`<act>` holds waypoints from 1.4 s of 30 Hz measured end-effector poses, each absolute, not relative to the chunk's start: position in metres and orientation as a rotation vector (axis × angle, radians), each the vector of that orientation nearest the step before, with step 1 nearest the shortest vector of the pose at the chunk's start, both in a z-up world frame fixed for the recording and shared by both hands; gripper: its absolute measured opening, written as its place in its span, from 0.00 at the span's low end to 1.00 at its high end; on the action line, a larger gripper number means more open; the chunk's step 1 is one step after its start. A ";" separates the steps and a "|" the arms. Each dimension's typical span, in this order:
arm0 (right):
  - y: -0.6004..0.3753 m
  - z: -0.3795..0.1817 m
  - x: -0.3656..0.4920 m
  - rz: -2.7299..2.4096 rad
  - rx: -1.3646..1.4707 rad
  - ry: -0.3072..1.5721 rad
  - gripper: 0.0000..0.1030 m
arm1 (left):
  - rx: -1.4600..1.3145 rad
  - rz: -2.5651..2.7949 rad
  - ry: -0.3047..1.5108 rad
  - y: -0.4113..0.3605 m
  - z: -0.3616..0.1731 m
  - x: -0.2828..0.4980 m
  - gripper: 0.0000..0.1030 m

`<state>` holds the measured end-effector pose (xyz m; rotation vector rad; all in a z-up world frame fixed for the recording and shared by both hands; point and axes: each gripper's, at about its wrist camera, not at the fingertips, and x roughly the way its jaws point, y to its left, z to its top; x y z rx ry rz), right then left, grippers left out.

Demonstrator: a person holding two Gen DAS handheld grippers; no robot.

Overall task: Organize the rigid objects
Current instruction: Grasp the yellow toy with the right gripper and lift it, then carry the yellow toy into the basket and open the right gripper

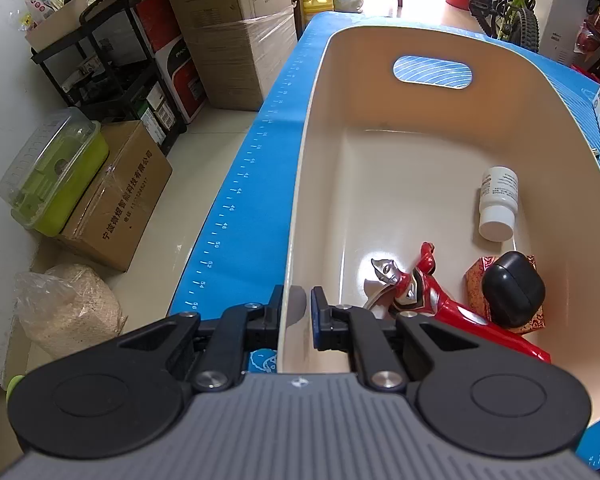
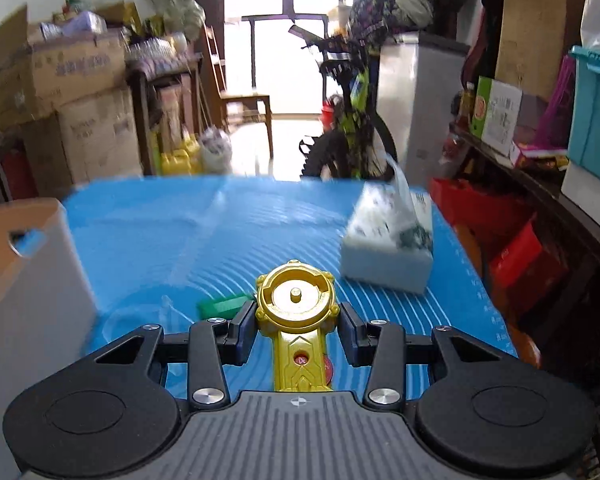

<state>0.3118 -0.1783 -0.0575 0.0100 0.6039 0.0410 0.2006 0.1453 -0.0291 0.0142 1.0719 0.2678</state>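
The right gripper [image 2: 298, 330] is clamped on a gold plastic toy [image 2: 296, 316], its pads pressing the sides just below the toy's round, ring-shaped head; the handle runs back toward the camera, with a red mark on it. The toy is held above the blue mat [image 2: 172, 232] — the rest of this view is smeared with motion blur. Just beyond the left finger a small green block [image 2: 222, 306] lies on the mat. Further off to the right sits a white tissue pack [image 2: 388, 252], and at the left edge stands the outer wall of the cream bin [image 2: 28, 280] with its handle cut-out.

The left gripper [image 1: 296, 316] is closed on the near rim of the cream bin, one finger outside the wall and one inside. Within the bin, a red and silver action figure [image 1: 416, 296] lies close to the inner finger; beside it a black case [image 1: 514, 288] rests on a red patterned box [image 1: 480, 276], and a white pill bottle [image 1: 498, 204] lies on its side further along the right wall. Beyond the mat's edge are cardboard boxes [image 1: 116, 200] and a green lidded container [image 1: 56, 172] on the floor.
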 end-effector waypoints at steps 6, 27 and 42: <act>-0.149 -0.015 0.287 0.178 0.044 0.507 0.46 | 0.014 0.267 1.071 0.145 -0.029 0.200 0.14; -0.003 -0.021 0.232 0.645 -0.127 0.708 0.46 | 0.012 0.262 1.070 0.143 -0.027 0.201 0.14; 0.000 -0.027 0.229 0.687 -0.173 0.759 0.63 | 0.014 0.261 1.071 0.144 -0.027 0.201 0.13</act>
